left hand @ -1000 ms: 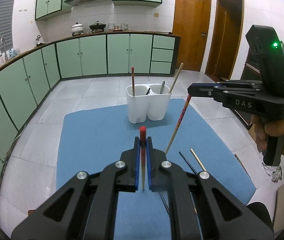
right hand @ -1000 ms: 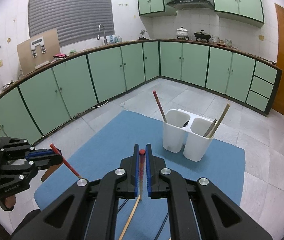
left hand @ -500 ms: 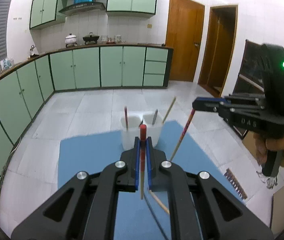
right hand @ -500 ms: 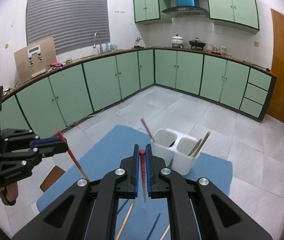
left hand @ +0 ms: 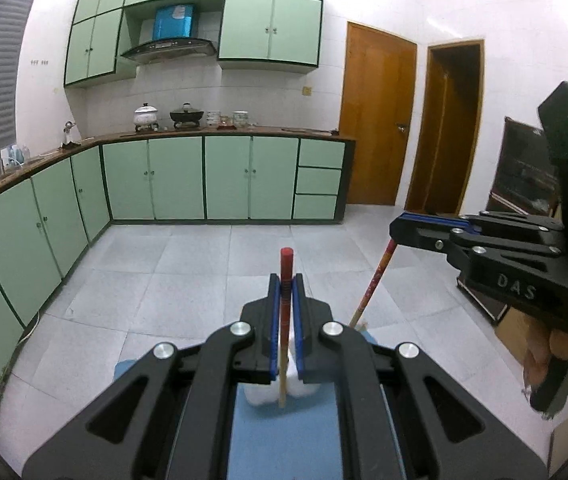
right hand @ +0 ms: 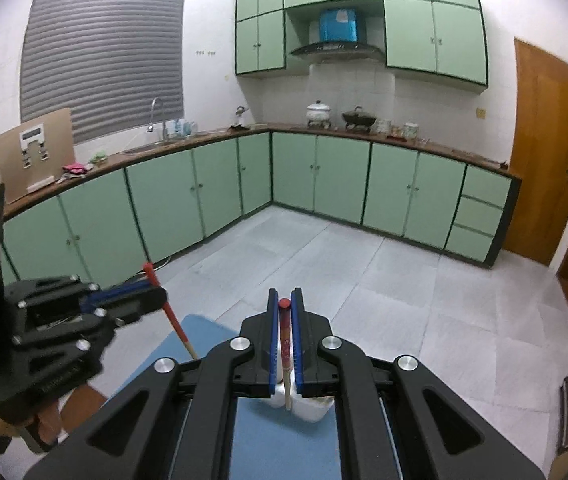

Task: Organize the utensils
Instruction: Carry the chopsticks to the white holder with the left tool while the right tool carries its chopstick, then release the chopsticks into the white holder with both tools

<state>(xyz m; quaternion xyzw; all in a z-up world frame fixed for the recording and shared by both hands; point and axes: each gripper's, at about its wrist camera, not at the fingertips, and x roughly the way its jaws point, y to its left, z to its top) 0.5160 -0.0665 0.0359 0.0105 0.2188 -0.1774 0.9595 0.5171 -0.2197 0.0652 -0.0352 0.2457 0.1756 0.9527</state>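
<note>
While both grippers hang raised above the blue mat [left hand: 284, 440], each carries one red-topped chopstick. Item one: left gripper [left hand: 286, 320], jaws closed to a narrow slot and clamped on the left chopstick [left hand: 285, 312], which stands near upright, red end up just above the fingertips, pale tip down. Item two: right gripper [right hand: 285, 332], jaws likewise pinched nearly together on the right chopstick [right hand: 284, 344], red cap level with the fingertips, pale tip pointing down; seen from the left wrist view this stick leans somewhat off vertical. Item three: white utensil holder [right hand: 308, 408], standing on the mat, mostly hidden behind the fingers in both wrist views; its compartments cannot be told apart from here. Governing relation: the holder lies below and slightly ahead of each pair of jaws, and both sticks' long axes already run roughly top to bottom, tips toward it. Which gripper is nearer cannot be settled; in both views the pale tip appears in front of the white body. Judged next step: lower a stick tip-first into the holder, then release. Risk: the tilted right stick may catch the rim.
</note>
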